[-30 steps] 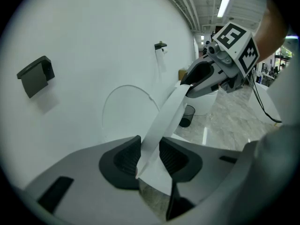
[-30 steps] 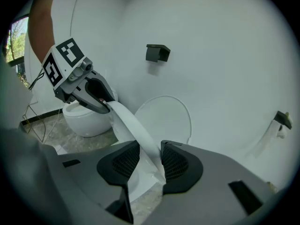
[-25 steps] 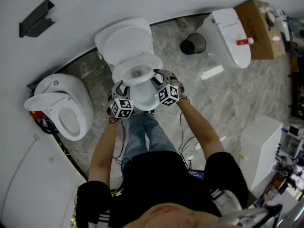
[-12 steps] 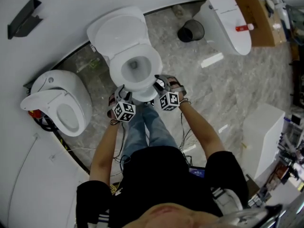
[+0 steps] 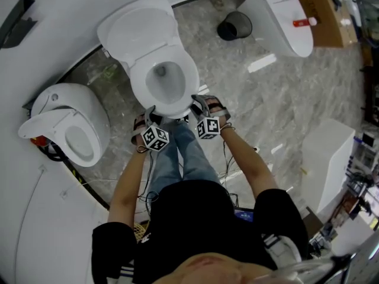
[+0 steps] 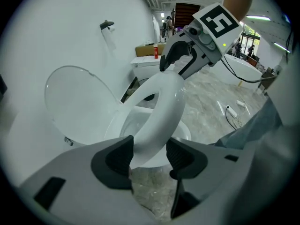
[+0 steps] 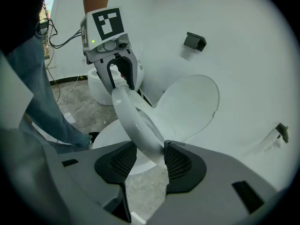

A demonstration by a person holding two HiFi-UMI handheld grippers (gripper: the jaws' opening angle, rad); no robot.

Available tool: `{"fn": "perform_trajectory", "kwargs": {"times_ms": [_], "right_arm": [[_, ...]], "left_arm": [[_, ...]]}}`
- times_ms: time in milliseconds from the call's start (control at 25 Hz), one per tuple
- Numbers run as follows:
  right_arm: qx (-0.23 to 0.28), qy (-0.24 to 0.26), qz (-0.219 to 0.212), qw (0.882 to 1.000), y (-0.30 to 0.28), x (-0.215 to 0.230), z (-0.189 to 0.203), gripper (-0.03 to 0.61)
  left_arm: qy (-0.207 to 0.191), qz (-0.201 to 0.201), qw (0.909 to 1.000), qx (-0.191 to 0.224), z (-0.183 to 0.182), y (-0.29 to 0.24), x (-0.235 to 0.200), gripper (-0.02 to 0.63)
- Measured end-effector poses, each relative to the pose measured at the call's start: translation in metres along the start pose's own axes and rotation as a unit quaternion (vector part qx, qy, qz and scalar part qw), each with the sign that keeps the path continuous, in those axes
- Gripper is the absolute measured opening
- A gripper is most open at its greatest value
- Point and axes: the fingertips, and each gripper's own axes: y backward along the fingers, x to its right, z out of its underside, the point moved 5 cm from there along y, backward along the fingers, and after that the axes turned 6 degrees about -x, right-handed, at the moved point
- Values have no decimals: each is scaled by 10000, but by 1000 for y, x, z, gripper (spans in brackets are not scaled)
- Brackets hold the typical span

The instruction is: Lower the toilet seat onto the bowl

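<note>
The white toilet [image 5: 177,108] stands by the curved wall with its lid [image 5: 136,31] raised. The seat [image 5: 190,78] hangs tilted just above the bowl [image 6: 136,121]. My left gripper [image 5: 150,113] holds the seat's front left rim, my right gripper [image 5: 196,103] the front right rim. In the left gripper view the seat [image 6: 161,107] runs between the pads of the left gripper [image 6: 150,156], with the right gripper [image 6: 176,64] gripping further along. In the right gripper view the seat [image 7: 133,118] sits between the pads of the right gripper [image 7: 150,161]. Both pairs of jaws have just been opening, the seat still between them.
A second toilet [image 5: 71,126] stands at the left, a third [image 5: 284,16] at the top right beside a black bin [image 5: 234,25] and a cardboard box [image 5: 328,10]. A white cabinet [image 5: 328,158] is at the right. The person's legs [image 5: 177,158] and cables are behind the grippers.
The seat has swung down from steeply raised to close above the bowl. Both grippers have sunk with it and drawn back toward the person.
</note>
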Motion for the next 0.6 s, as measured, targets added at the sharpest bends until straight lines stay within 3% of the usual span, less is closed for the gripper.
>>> {"fn": "perform_trajectory", "kwargs": {"times_ms": [600], "right_arm": [[-468, 204, -139, 9986, -24, -57, 40, 224]], "left_arm": [[-780, 414, 9954, -366, 20, -47, 48, 258]]}}
